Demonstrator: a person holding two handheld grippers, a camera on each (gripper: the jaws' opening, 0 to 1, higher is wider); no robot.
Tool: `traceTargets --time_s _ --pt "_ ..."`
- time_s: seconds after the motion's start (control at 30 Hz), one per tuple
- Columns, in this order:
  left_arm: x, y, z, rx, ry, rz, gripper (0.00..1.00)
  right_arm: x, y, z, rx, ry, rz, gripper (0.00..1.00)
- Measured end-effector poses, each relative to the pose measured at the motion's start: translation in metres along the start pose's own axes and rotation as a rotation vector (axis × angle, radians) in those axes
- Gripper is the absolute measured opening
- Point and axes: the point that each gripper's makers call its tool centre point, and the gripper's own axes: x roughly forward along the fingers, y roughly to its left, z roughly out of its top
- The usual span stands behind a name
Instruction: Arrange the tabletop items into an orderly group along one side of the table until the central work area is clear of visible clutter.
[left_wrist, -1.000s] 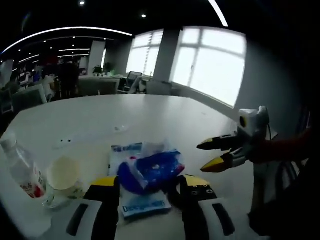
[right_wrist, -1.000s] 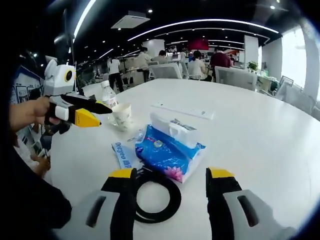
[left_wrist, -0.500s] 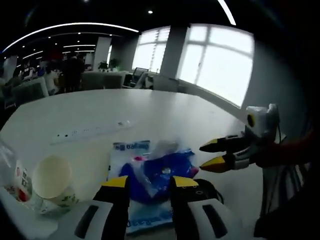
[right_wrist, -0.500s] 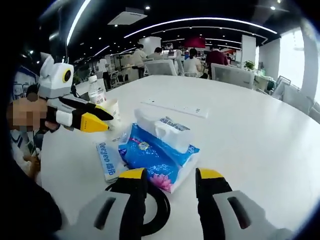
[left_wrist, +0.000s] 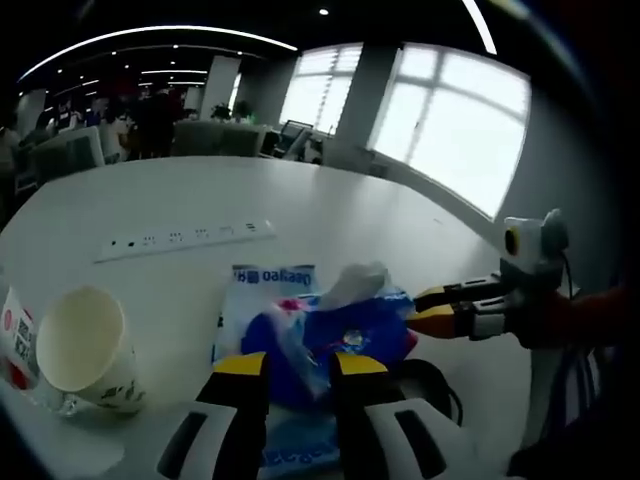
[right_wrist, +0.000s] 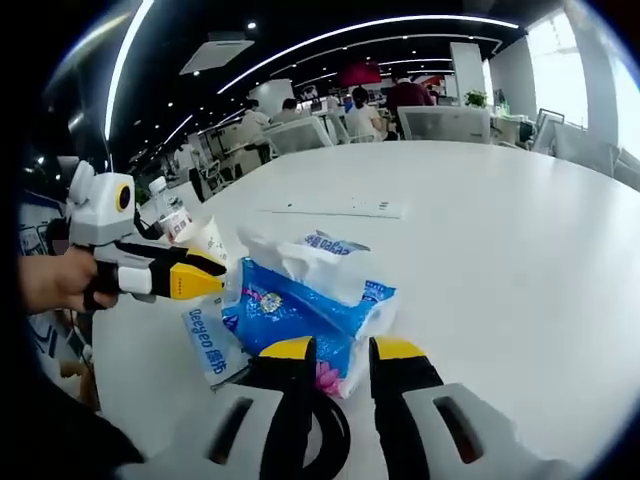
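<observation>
A blue tissue pack (left_wrist: 345, 328) with white tissue sticking out of its top lies on the white table (left_wrist: 330, 210). My left gripper (left_wrist: 300, 365) has its yellow-tipped jaws shut on the pack's near edge. In the right gripper view the pack (right_wrist: 300, 300) sits just ahead, with my right gripper (right_wrist: 342, 350) shut on its near end. The left gripper (right_wrist: 212, 278) pinches the pack's left end there, held by a hand. The right gripper (left_wrist: 428, 306) meets the pack's right end in the left gripper view.
A flat white-and-blue wipes packet (left_wrist: 262, 290) lies under the pack, and a black cable coil (right_wrist: 335, 440) lies close to the right gripper. A paper cup (left_wrist: 80, 345), a water bottle (right_wrist: 170, 205) and a white power strip (left_wrist: 185, 238) are nearby. People sit at desks far behind.
Both grippers have moved in on the tissue pack from opposite ends, and their jaws have narrowed from wide open to shut on it.
</observation>
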Motion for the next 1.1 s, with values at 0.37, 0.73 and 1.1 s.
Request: traceTargets --time_s 0.37,0.73,1.1 --pt "0.008 -0.004 -0.005 -0.048 0.025 -0.022 0.1 0.001 -0.003 -0.006 0.037 0.019 0.0 0.04" --pt "0.003 -0.014 -0.003 -0.025 0.018 -0.049 0.0 -0.004 -0.008 -0.006 0.001 0.008 -0.029 0.0" --pt "0.001 -0.022 0.01 -0.01 -0.034 -0.079 0.0 -0.015 -0.015 0.021 -0.002 -0.075 -0.076 0.0"
